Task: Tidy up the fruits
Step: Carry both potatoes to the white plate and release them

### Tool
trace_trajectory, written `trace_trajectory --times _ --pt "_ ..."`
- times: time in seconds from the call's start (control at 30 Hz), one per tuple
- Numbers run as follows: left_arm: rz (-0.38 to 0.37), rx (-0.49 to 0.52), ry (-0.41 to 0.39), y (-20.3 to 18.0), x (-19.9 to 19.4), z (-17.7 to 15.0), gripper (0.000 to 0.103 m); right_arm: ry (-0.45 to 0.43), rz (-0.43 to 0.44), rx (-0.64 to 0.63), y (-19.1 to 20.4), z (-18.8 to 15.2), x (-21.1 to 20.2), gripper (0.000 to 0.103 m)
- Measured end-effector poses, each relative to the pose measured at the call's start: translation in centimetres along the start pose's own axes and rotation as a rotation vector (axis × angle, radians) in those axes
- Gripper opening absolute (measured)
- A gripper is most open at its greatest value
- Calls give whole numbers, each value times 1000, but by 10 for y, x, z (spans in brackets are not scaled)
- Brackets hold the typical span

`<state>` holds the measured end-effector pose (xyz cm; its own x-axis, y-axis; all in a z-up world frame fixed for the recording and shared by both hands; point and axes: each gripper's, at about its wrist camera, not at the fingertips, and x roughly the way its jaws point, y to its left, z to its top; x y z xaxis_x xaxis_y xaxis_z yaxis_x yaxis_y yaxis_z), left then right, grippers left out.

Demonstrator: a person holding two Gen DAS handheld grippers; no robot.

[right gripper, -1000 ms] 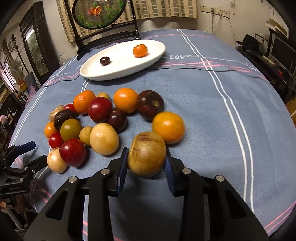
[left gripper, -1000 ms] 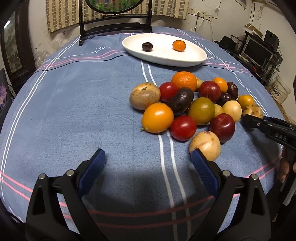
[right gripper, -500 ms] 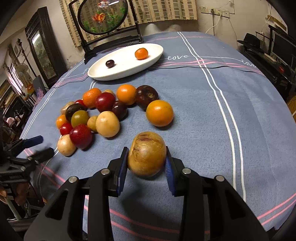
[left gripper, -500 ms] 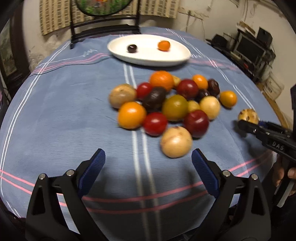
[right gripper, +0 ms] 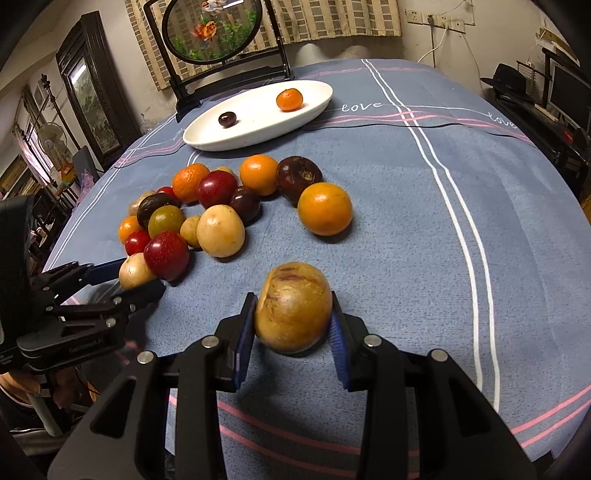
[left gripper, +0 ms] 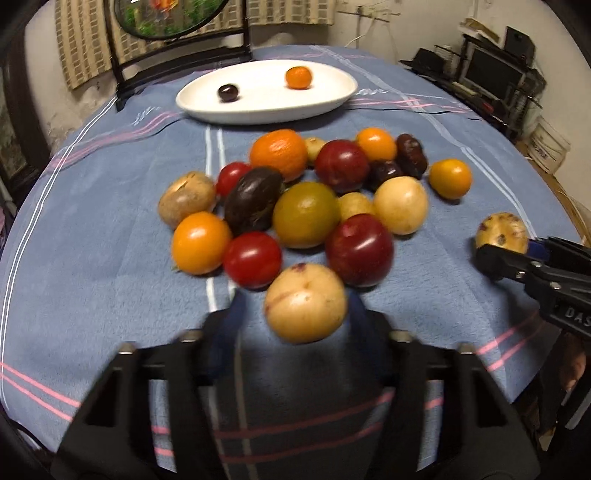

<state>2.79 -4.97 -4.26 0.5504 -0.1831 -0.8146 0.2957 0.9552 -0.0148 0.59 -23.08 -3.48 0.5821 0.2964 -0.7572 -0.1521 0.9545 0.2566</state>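
Only a dark plum (right gripper: 227, 119) and a mandarin (right gripper: 289, 100) lay on the white platter (right gripper: 317, 107) — the pile (left gripper: 306, 214) sat nearer us. Our right gripper (right gripper: 293, 338) clamped a speckled passion fruit (right gripper: 293, 312); our left gripper (left gripper: 295, 317) straddled a pale one (left gripper: 306, 302) — grip uncertain.

— Surface? 
— A table (right gripper: 388, 206) under a blue striped cloth (right gripper: 413, 258) lettered "love".
— Background? 
— A round painted screen (right gripper: 212, 29) on a black stand at the far edge; a monitor (left gripper: 487, 72) to the right.
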Motion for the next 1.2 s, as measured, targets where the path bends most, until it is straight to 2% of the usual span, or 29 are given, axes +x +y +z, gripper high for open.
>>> trace_trajectory --times 0.17,0.37,0.47,0.63,0.77,0.9,1.0,1.07,1.13,1.2 --pt "3 40 -15 -3 -5 -4 41 -3 1 -6 1 1 -2 37" --pt "-101 -43 -40 18 -28 6 41 -22 4 -20 5 4 -9 37" --pt "-114 -60 -69 29 -39 16 41 -52 13 -28 7 13 -20 37" --pt "-55 -46 -132 45 -54 52 41 -128 16 -63 14 44 -41 37" --pt "13 -7 -175 51 -49 95 41 -188 5 -115 25 84 -45 37" --pt "32 -10 -191 63 -26 141 41 -180 -7 -173 38 131 -20 37" --pt "68 -31 -177 74 8 171 41 -145 -64 -222 47 164 22 37" --pt "81 -58 -142 83 32 185 41 -87 -98 -220 46 184 57 37" --pt "63 -92 -80 94 62 197 41 -39 -130 -228 44 197 86 37" --pt "67 -113 -48 101 82 202 41 -22 -164 -235 44 204 105 37"
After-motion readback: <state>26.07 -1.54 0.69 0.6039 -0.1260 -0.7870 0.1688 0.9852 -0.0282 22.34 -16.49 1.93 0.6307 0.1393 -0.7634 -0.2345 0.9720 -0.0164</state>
